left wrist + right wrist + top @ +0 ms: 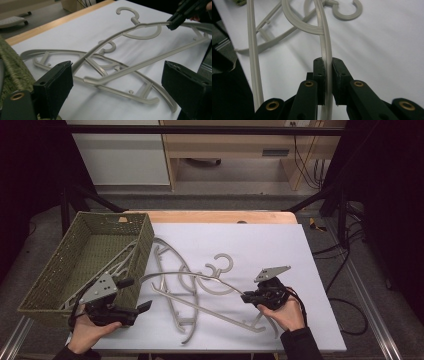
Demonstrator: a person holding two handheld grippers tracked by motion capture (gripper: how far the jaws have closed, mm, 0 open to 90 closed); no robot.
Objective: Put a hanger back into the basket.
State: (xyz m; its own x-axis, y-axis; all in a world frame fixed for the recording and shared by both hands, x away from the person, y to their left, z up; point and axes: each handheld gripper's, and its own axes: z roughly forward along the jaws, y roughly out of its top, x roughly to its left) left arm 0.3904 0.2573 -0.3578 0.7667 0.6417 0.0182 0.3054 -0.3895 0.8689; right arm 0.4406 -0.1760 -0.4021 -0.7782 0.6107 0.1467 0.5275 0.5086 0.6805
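Snagging risk: your right gripper [326, 75] clamps the raised grey plastic hanger [200, 276], interlocked with other hangers [175, 292] beside the green woven basket [50, 270]; lifting drags them. Left gripper [117, 82] gapes, empty.

Overhead camera faces forward; gripper cameras closely share the hangers [200, 285].

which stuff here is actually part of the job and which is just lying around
Likely in the job:
- hanger, clamped in the right hand-held gripper
- other hangers on the table
- green woven basket, one hanger already inside
- left hand-held gripper, open

Just lying about:
- cables on the floor
- furniture behind the table
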